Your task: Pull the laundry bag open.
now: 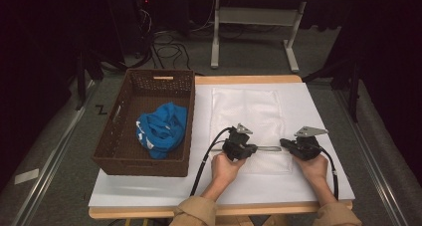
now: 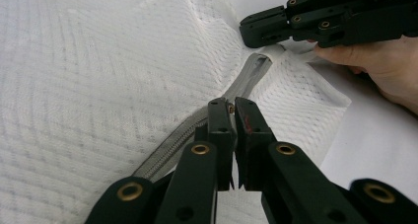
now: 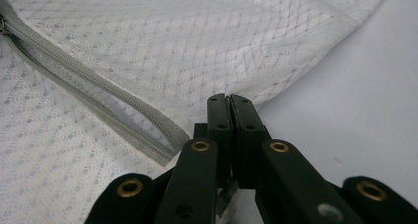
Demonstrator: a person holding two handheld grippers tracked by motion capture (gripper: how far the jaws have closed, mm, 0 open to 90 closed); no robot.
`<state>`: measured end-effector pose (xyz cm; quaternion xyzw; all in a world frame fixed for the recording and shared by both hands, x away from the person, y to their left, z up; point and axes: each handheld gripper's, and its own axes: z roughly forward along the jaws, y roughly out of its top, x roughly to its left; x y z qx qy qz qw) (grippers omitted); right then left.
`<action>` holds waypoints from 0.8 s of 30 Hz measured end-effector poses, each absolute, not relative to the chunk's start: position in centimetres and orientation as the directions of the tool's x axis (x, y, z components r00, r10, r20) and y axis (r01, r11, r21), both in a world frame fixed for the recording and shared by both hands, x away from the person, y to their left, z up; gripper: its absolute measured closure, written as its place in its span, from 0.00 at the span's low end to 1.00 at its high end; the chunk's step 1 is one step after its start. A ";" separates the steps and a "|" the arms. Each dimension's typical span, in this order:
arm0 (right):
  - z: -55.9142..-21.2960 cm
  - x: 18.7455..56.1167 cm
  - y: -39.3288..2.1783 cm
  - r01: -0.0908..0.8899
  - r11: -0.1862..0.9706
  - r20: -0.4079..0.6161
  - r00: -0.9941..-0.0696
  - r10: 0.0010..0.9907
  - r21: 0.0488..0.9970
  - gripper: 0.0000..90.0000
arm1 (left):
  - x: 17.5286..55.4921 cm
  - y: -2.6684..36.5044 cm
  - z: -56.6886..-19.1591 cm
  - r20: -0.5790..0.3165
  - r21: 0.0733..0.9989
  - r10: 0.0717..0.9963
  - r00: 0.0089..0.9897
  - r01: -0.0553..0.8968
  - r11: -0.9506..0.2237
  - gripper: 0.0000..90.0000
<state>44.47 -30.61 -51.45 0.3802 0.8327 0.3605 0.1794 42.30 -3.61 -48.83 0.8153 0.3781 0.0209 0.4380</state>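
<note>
White mesh laundry bag (image 1: 246,121) lies flat on the counter (image 1: 149,186), in the middle and running toward the near edge, its zipper (image 1: 268,148) along the bag's near side. Wicker basket (image 1: 144,124) stands at the counter's left edge with a crumpled blue garment (image 1: 161,129) inside.

Left tool (image 2: 230,105): jaws pressed together, pinching the zipper's slider (image 2: 230,107) at their tips. The tape running from there toward the right tool looks parted, so my reading is that the bag is being unzipped, probably to take the garment.

Right tool (image 3: 227,99): jaws pressed together on the bag's corner fabric, just beside the zipper's end (image 3: 170,145). This grip likely serves as an anchor, keeping the mesh taut so the slider travels instead of dragging the whole bag along.

Pose: both forearms come in from the near edge, roughly parallel. The left hand (image 1: 225,167) and right hand (image 1: 312,167) each cup a tool from below and behind. The two tools point inward at each other along the zipper line, held low over the counter, tips down at the cloth. Cables trail back toward the near edge.
</note>
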 end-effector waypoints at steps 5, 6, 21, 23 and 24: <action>-51.5 44.5 -30.6 0.504 0.451 -0.025 -0.646 0.763 0.736 0.99 | 42.3 -3.2 -48.8 -0.304 0.730 0.642 0.704 0.605 -0.318 0.96; -51.5 44.5 -30.6 0.505 0.448 -0.024 -0.644 0.765 0.737 0.99 | 42.2 -3.2 -48.7 -0.307 0.731 0.640 0.704 0.605 -0.315 0.96; -51.5 44.5 -30.6 0.504 0.451 -0.024 -0.647 0.762 0.737 0.99 | 41.8 -2.3 -48.7 -0.297 0.735 0.640 0.709 0.598 -0.321 0.96; -51.5 44.5 -30.6 0.501 0.450 -0.027 -0.646 0.763 0.739 0.99 | 41.8 -2.1 -48.7 -0.304 0.735 0.641 0.705 0.601 -0.312 0.96; -51.5 44.5 -30.6 0.504 0.451 -0.025 -0.647 0.762 0.736 0.99 | 41.8 -2.0 -48.7 -0.304 0.737 0.641 0.704 0.601 -0.310 0.96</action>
